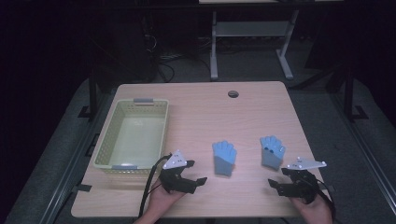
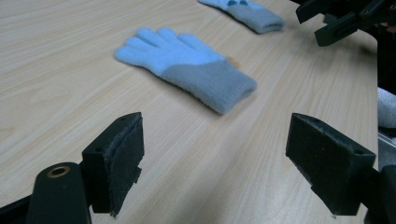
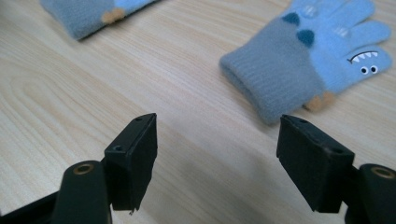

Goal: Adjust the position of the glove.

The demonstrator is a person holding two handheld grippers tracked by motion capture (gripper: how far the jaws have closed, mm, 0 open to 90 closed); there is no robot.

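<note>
High view: left gripper point(image 1: 194, 171) and right gripper point(image 1: 276, 177) hover at the near edge of the bench point(image 1: 196, 107), jaws wide and empty, each short of a blue glove point(image 1: 224, 157), point(image 1: 272, 150). Likely next: reaching in to pinch a cuff. The basket point(image 1: 105, 144) waits far left; nothing blocks

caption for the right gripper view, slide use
Open right gripper above the wooden table, facing a blue-grey glove with a cartoon face.

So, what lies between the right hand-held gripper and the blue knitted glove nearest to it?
Nothing: in the right gripper view, bare light wooden table separates the open right hand-held gripper from the blue knitted glove.
</note>
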